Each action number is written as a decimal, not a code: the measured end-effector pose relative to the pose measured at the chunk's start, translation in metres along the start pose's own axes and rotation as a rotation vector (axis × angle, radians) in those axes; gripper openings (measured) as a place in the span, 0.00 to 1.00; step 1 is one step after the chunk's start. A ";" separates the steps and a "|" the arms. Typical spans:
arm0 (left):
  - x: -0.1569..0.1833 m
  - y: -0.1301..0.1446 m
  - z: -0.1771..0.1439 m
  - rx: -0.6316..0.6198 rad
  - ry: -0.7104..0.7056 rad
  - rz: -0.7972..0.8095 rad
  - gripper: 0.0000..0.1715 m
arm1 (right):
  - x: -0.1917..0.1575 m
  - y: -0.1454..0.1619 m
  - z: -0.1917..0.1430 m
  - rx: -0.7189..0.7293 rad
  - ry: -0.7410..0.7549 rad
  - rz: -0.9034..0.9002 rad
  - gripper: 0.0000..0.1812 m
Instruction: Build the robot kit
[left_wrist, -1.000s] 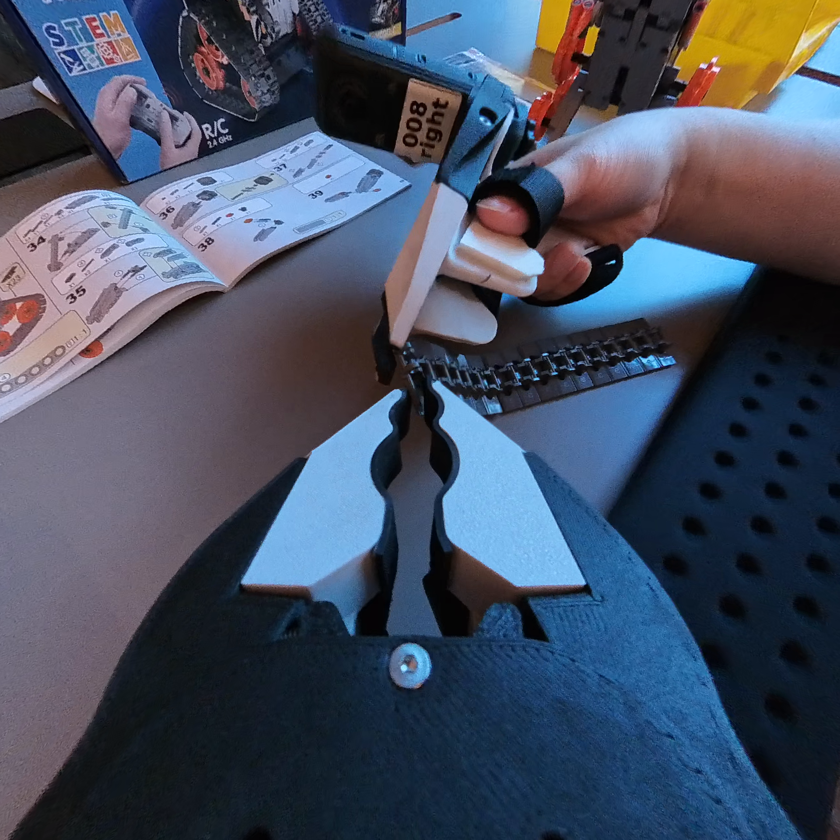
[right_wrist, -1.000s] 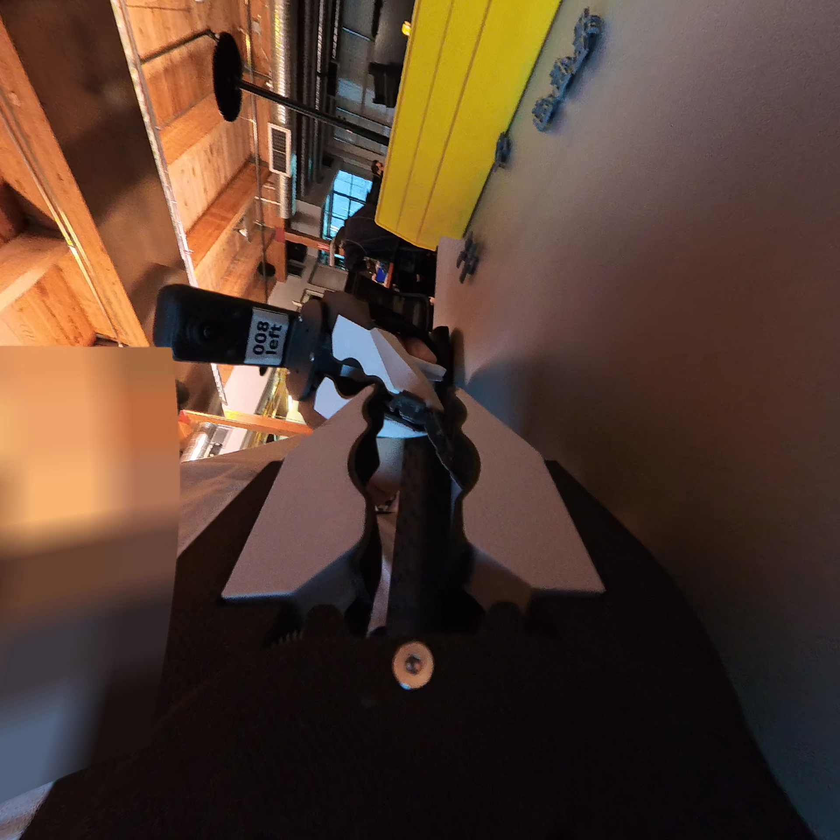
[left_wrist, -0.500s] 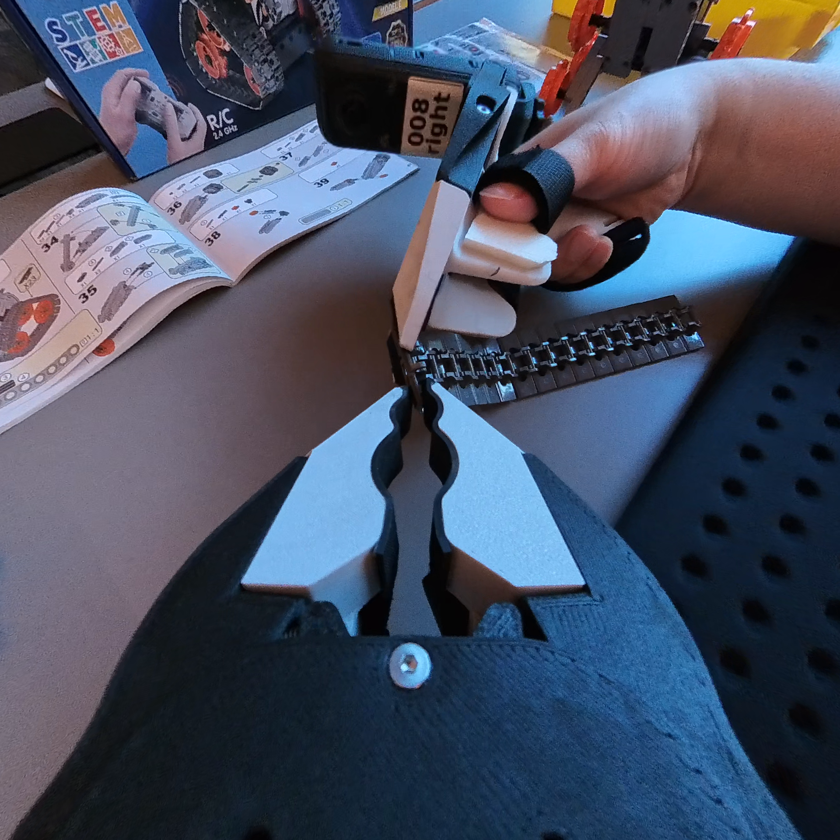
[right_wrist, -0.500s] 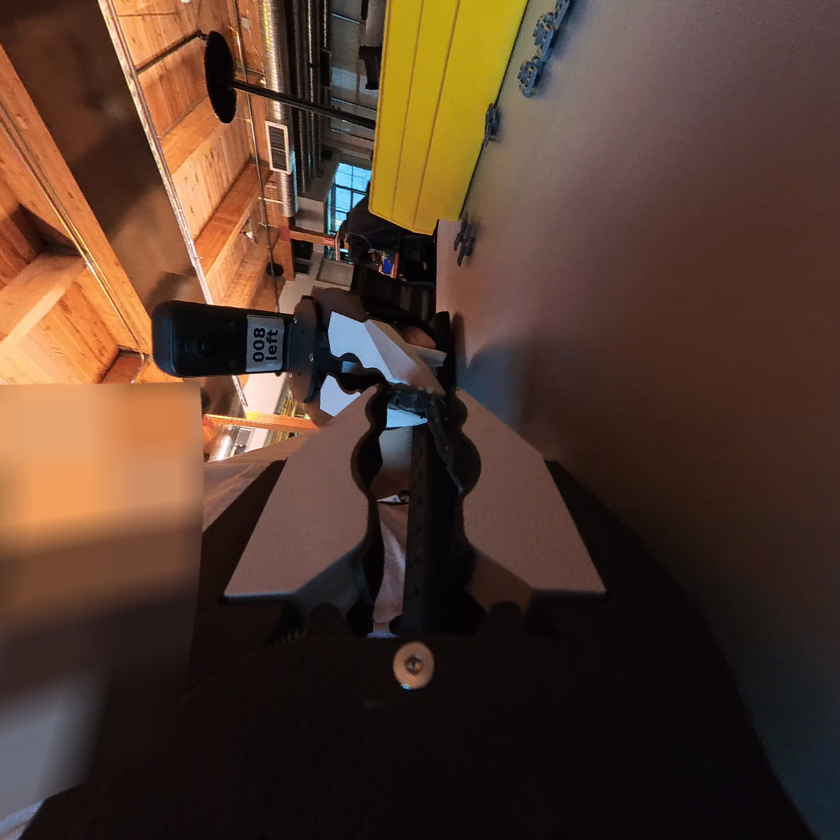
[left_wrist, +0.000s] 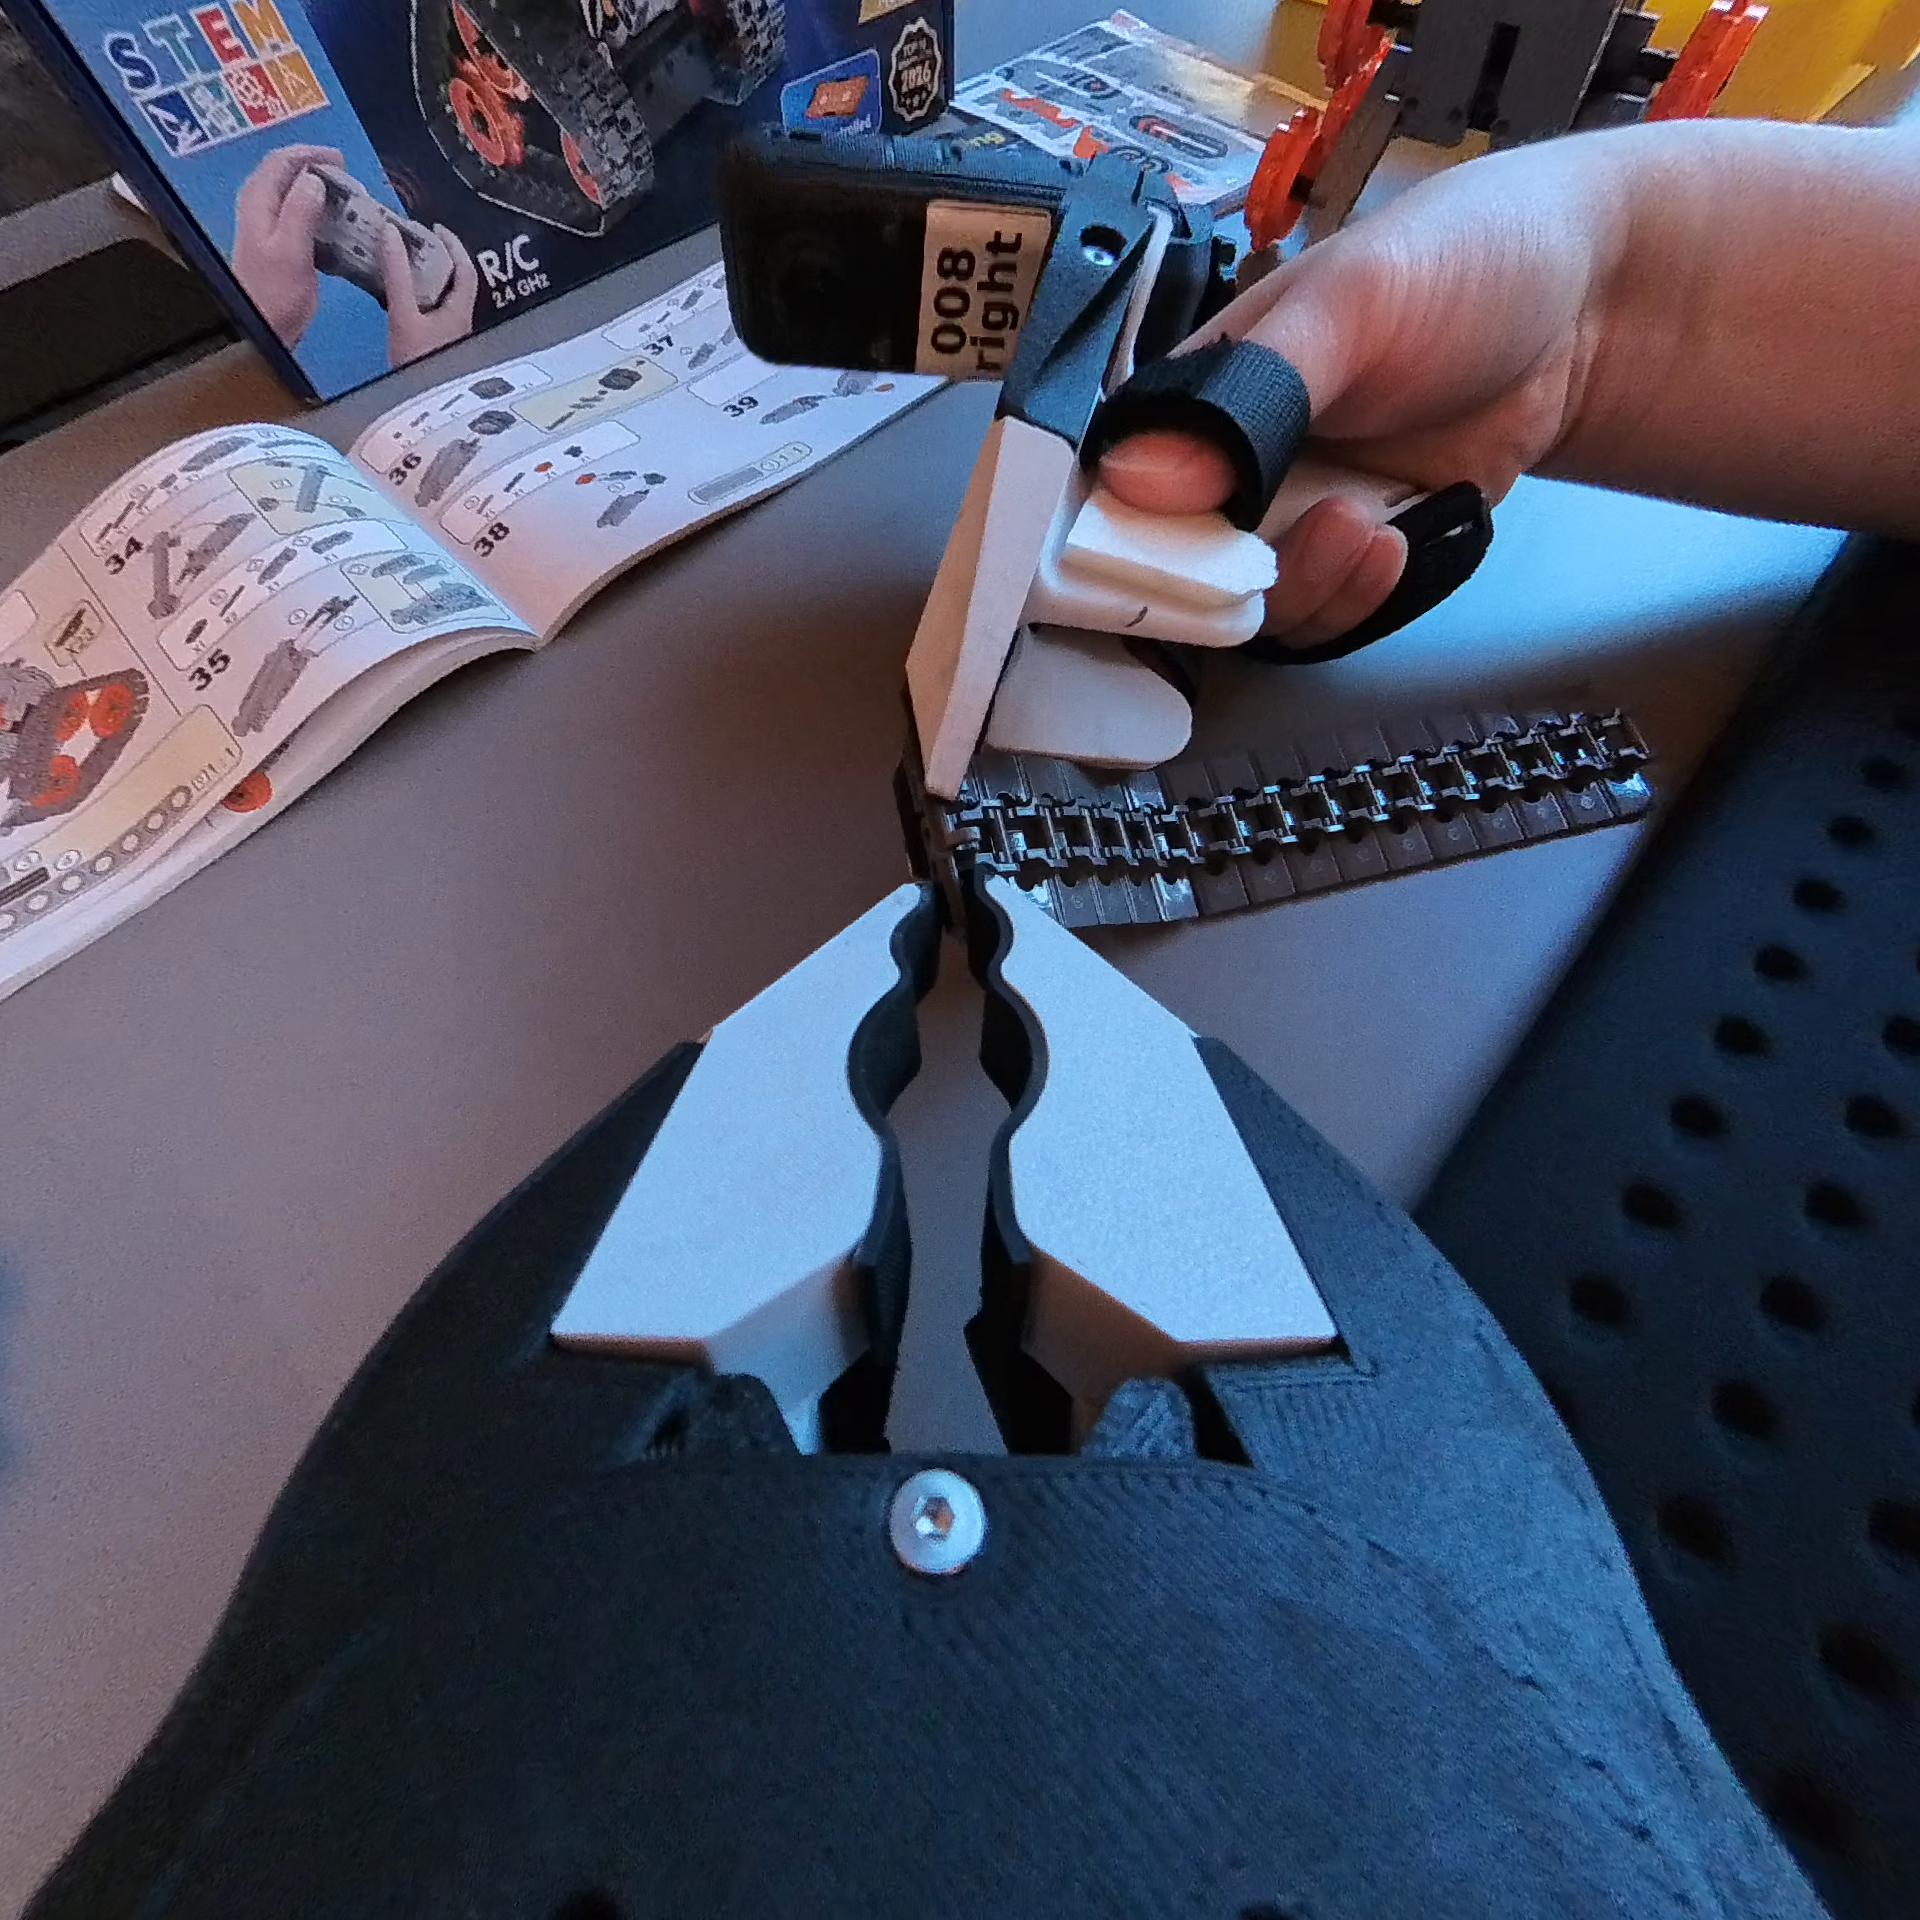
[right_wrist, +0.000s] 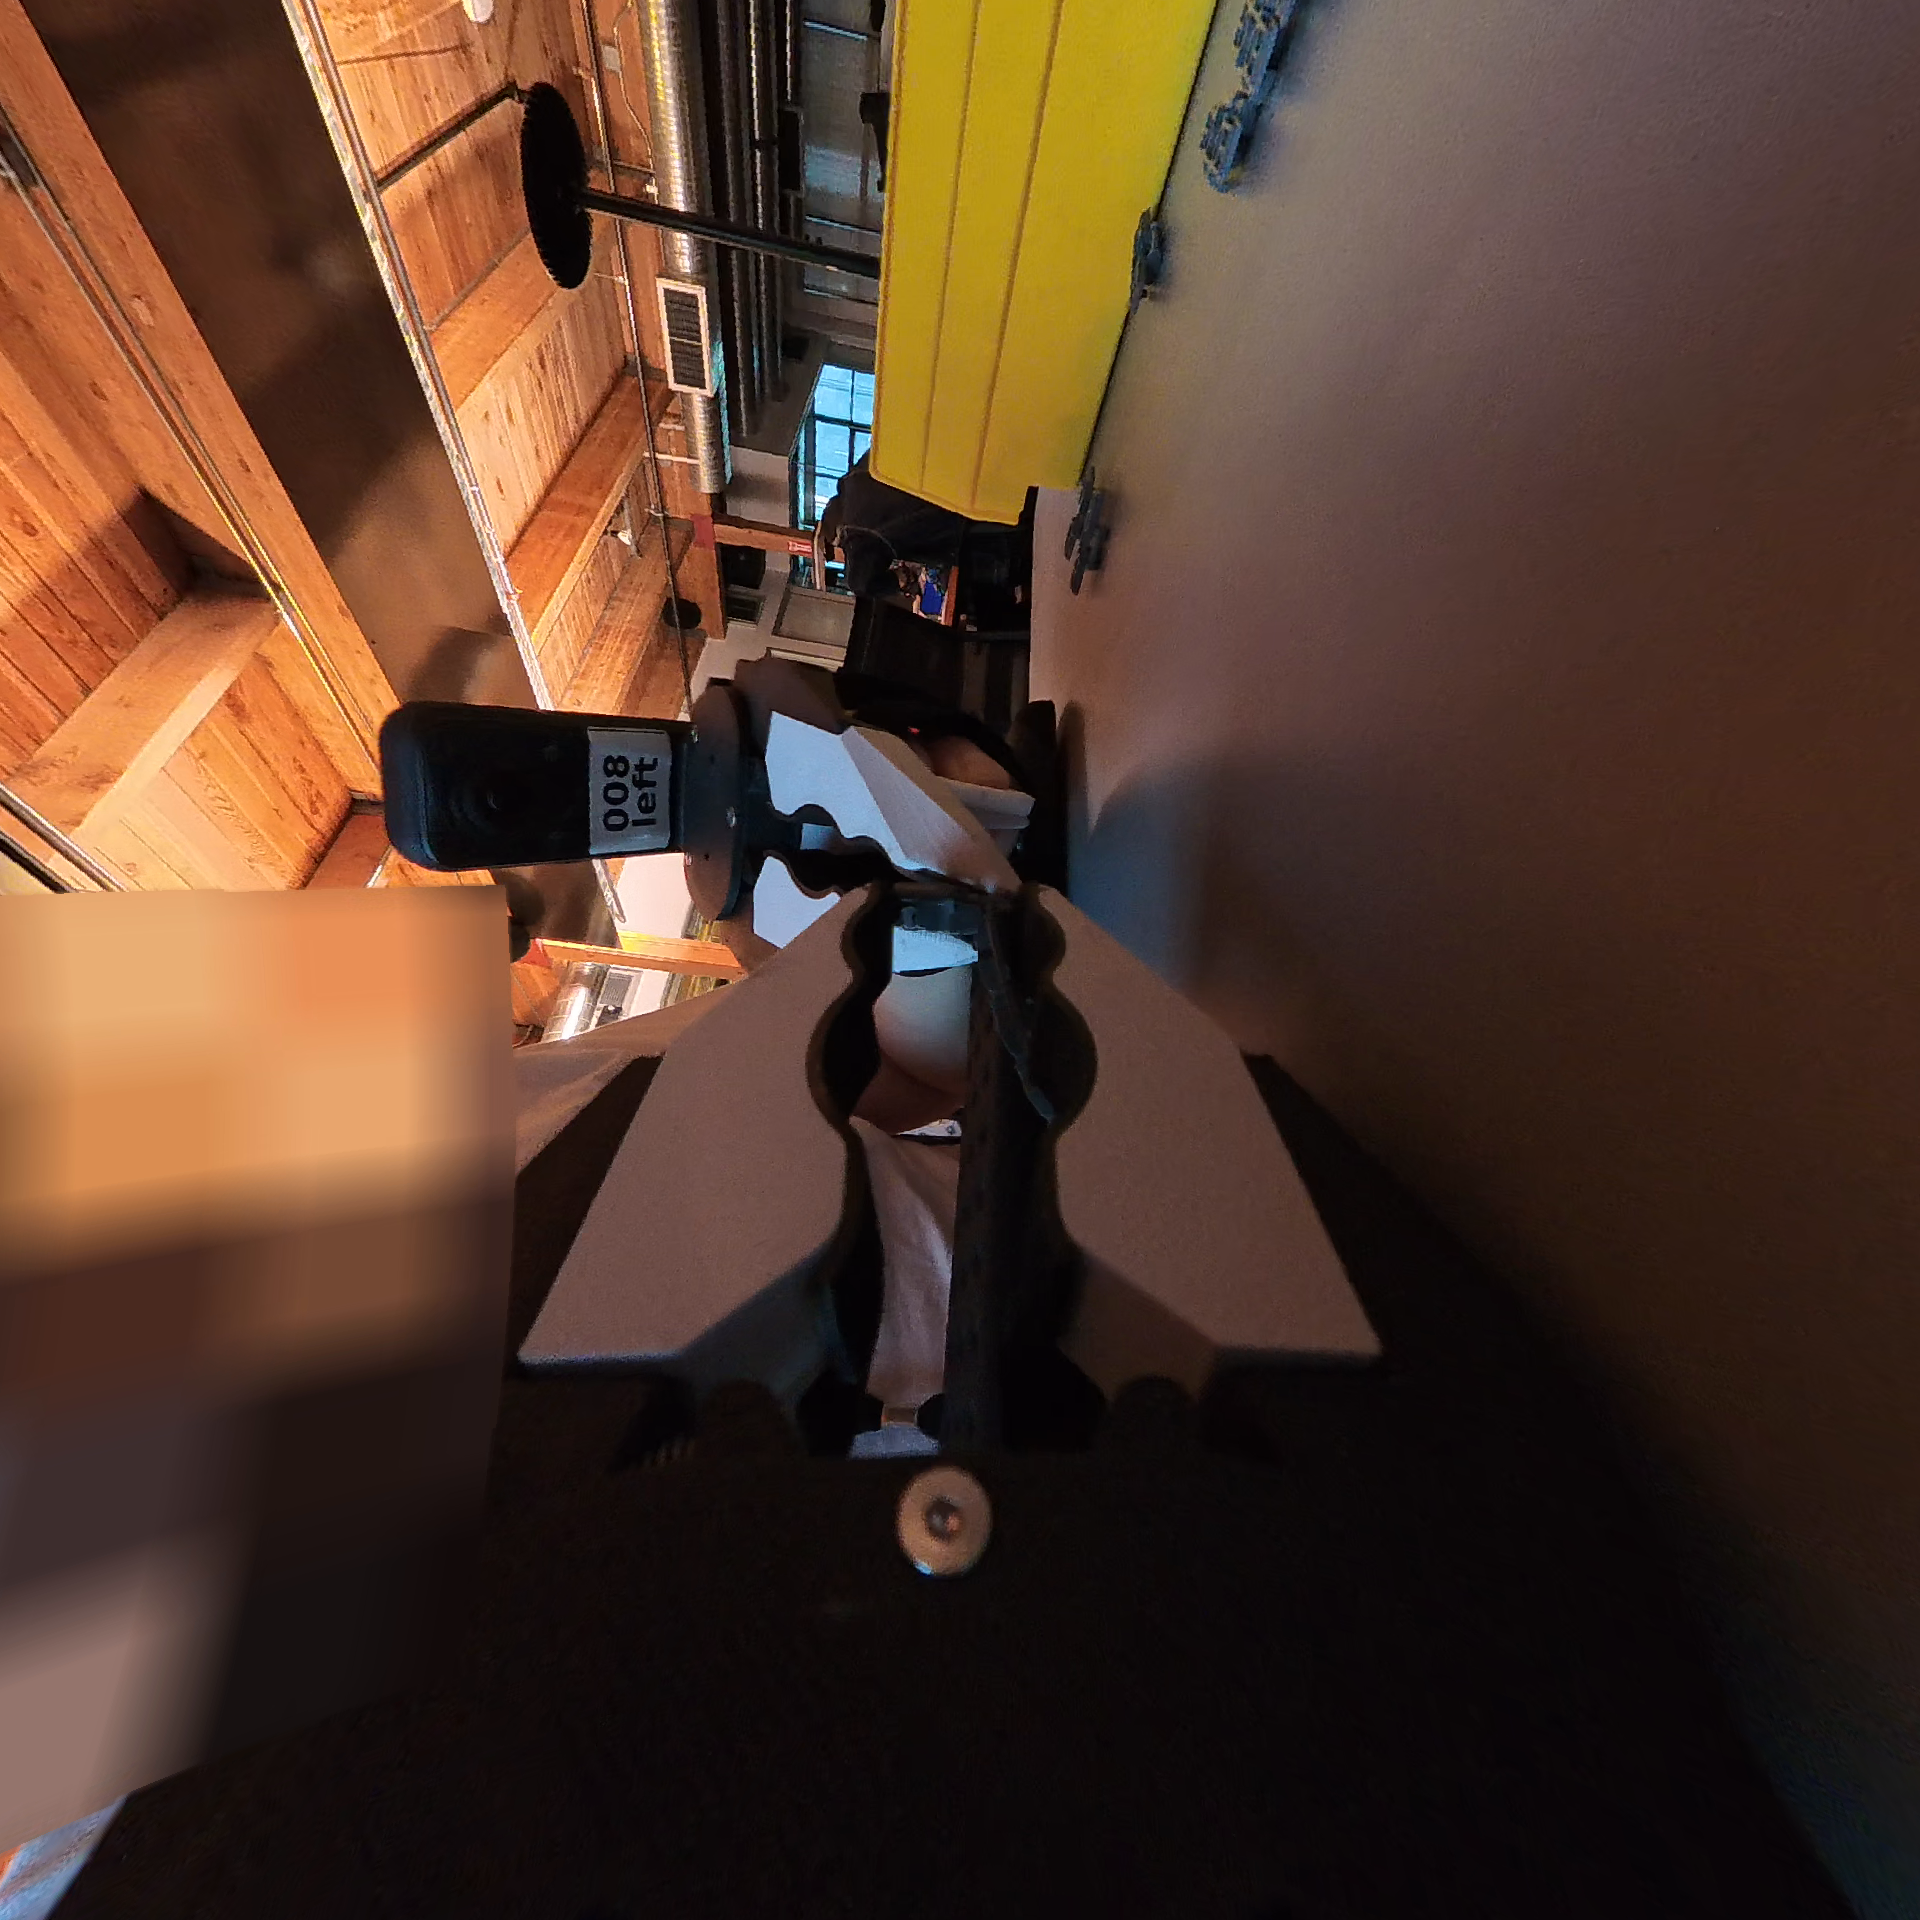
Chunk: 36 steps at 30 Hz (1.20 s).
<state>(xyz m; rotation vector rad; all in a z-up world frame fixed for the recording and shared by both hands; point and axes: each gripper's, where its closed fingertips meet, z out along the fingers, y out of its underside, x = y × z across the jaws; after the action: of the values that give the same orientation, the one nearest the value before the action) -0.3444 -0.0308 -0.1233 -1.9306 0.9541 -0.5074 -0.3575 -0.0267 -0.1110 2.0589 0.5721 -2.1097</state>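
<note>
One grey table (left_wrist: 623, 935) under timber ceiling (right_wrist: 260, 520)

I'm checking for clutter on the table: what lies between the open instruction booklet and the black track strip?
In the left wrist view, only bare grey table lies between the booklet and the track strip.

Warm side light, soft shadows, wide-angle edge distortion
</note>
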 end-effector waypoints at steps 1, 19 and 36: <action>0.000 0.000 0.000 -0.001 -0.002 0.000 0.02 | 0.000 0.000 0.000 0.000 0.001 -0.004 0.12; -0.005 0.006 0.004 -0.056 -0.051 0.048 0.01 | 0.005 -0.005 0.001 0.035 -0.021 0.022 0.11; -0.012 0.006 0.008 -0.073 -0.053 0.063 0.01 | 0.008 -0.012 0.000 0.048 -0.011 0.019 0.11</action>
<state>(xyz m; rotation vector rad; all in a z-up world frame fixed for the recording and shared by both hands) -0.3492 -0.0191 -0.1326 -1.9624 1.0090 -0.3881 -0.3620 -0.0141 -0.1165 2.0672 0.5032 -2.1434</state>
